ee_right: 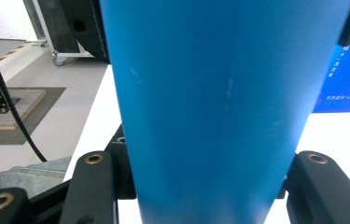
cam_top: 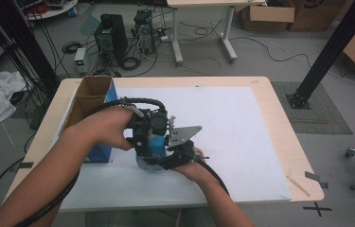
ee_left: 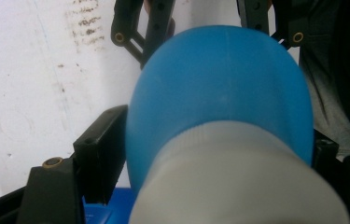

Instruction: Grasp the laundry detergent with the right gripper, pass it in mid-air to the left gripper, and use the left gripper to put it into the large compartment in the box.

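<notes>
Both grippers met over the near-left middle of the light wooden worktop (cam_top: 279,123), which carried a large white sheet (cam_top: 241,137). Between them stood a blue plastic bottle with a pale grey lower part (cam_top: 155,143), held above the sheet close to the person's body.

The left gripper (cam_top: 150,126), gripped by the left hand (cam_top: 113,130), reached in from the left. In the left gripper view its black fingers (ee_left: 100,154) pressed against either side of the bottle (ee_left: 219,93), whose rounded blue end pointed away from the camera and whose grey part lay nearest the lens.

The right gripper (cam_top: 177,150), carried by the right hand (cam_top: 191,168) and topped by a grey three-cornered plate (cam_top: 184,135), came in from the near right. In the right gripper view its fingers (ee_right: 93,186) sat tight against both sides of the bottle's blue wall (ee_right: 224,107), pinching it.

Just left of the hands, an open cardboard box with blue printed sides (cam_top: 92,101) stood at the sheet's left edge. On the floor beyond the far edge were computer towers (cam_top: 111,35) and loose cables.
</notes>
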